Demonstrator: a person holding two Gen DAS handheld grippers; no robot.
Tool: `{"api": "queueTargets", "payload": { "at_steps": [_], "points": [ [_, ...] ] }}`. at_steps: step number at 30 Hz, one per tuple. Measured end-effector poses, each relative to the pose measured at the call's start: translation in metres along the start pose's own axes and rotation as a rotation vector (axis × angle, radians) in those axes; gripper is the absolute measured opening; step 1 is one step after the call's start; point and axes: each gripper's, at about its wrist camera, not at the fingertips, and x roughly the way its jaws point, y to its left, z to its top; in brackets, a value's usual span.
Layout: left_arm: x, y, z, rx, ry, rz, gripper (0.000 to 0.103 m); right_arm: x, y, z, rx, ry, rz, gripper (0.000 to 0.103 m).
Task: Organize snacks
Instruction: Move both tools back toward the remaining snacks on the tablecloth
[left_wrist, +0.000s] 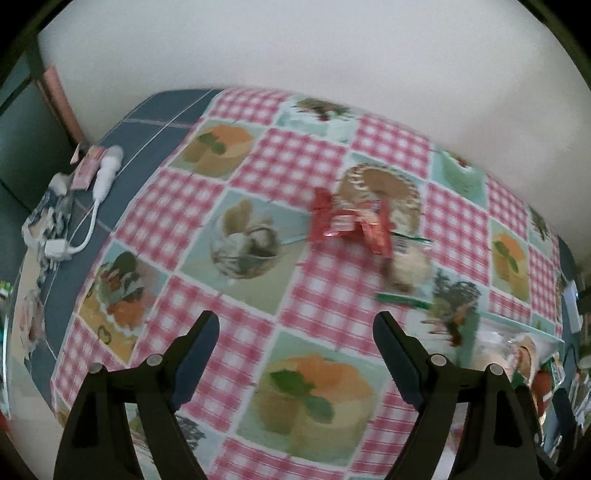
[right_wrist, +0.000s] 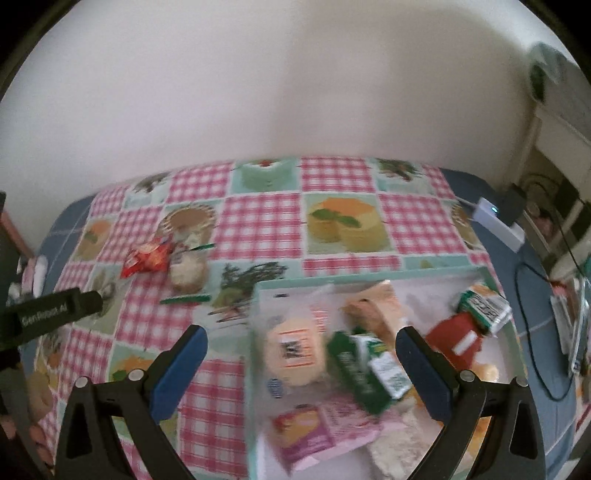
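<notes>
Tray full of snack packets

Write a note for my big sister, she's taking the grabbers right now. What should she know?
Left gripper: open, empty, above the tablecloth.
Right gripper: open, empty, over the near-left part of the tray.
In the tray already: a round yellow pack, a green carton, a red pack, a pink pack and a few more.
Left on the cloth: a red wrapper and, beside it, a clear pack with green ends.
To do: probably carry those two into the tray.
</notes>
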Motion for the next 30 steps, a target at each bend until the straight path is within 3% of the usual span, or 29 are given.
{"api": "queueTargets", "payload": {
  "at_steps": [13, 22, 30],
  "points": [
    [0.029, 0.068, 0.016, -0.115, 0.03, 0.015, 0.086, 0.025, 0.059, -0.006, -0.118, 0.034, 0.018, 0.103],
    [0.05, 0.068, 0.027, -0.144, 0.047, -0.033, 0.086, 0.055, 0.064, -0.001, -0.021, 0.079, 0.108, 0.103],
    [0.06, 0.054, 0.044, -0.172, -0.02, -0.11, 0.086, 0.069, 0.072, 0.015, -0.04, 0.058, 0.143, 0.103]
  ]
}}
